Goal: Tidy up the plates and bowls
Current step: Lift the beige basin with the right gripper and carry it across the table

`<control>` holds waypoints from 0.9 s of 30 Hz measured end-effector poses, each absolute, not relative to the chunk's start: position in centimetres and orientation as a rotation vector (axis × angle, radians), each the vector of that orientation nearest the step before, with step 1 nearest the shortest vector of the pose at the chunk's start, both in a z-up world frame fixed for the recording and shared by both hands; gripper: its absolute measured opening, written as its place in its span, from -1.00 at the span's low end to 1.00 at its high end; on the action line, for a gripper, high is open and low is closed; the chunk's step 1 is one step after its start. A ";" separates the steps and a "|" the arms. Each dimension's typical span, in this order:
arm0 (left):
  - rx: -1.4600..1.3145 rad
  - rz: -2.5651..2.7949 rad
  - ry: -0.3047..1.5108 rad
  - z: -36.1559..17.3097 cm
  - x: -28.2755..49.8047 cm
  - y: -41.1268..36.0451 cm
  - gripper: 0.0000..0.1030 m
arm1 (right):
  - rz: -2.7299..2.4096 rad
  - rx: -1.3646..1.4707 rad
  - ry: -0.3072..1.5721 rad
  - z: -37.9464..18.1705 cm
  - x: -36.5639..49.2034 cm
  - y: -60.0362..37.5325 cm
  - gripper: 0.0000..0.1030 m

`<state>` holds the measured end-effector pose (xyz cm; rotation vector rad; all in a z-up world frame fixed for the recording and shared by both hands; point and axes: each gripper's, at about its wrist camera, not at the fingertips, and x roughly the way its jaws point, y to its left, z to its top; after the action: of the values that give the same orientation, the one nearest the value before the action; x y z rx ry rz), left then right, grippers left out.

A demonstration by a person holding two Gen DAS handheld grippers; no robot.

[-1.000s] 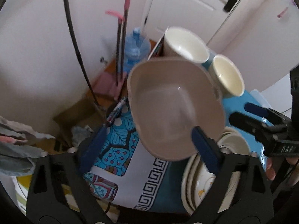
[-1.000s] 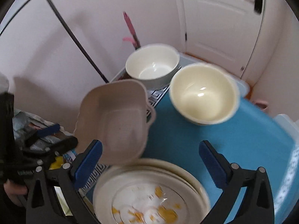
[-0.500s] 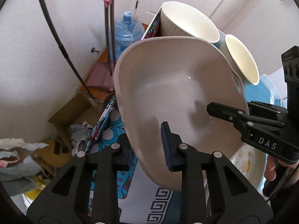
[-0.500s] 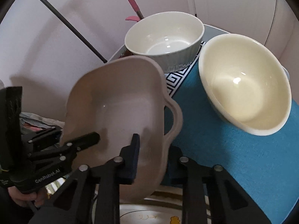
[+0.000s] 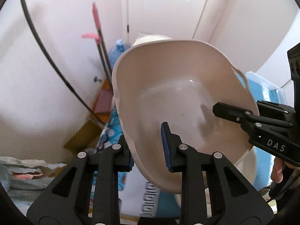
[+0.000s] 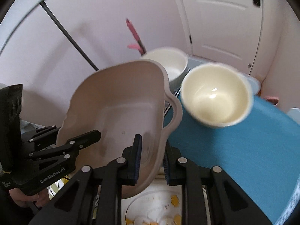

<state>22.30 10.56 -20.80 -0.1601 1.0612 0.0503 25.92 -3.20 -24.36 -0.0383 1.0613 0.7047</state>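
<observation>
Both tools are clamped on the same beige plastic handled dish (image 5: 180, 101), which hangs tilted in the air above the table. The left gripper (image 5: 148, 146) pinches one rim between its blue pads, and the right gripper (image 6: 151, 159) pinches the opposite rim the same way. Just below it lies a stack of white plates with yellow markings (image 6: 159, 211). Farther back on the blue tablecloth (image 6: 225, 150) sit a cream round bowl (image 6: 215, 95) and, behind it, a white ribbed bowl (image 6: 172, 63).
</observation>
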 end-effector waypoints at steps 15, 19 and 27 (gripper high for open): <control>-0.121 -0.189 0.997 -16.0 16.0 -10.2 -0.57 | 0.511 0.025 0.912 -18.2 13.9 -25.7 -0.63; -0.112 -0.285 1.045 -18.2 15.9 -16.4 -0.58 | 0.421 0.061 0.927 -19.4 11.9 -31.9 -0.63; -0.052 -0.392 1.133 -24.1 16.8 -24.2 -0.58 | 0.287 0.137 0.994 -25.9 10.6 -39.2 -0.63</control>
<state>16.84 -24.18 -24.14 -0.0520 1.1327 -0.3916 10.59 -39.24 -25.94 0.1370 0.9945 0.2866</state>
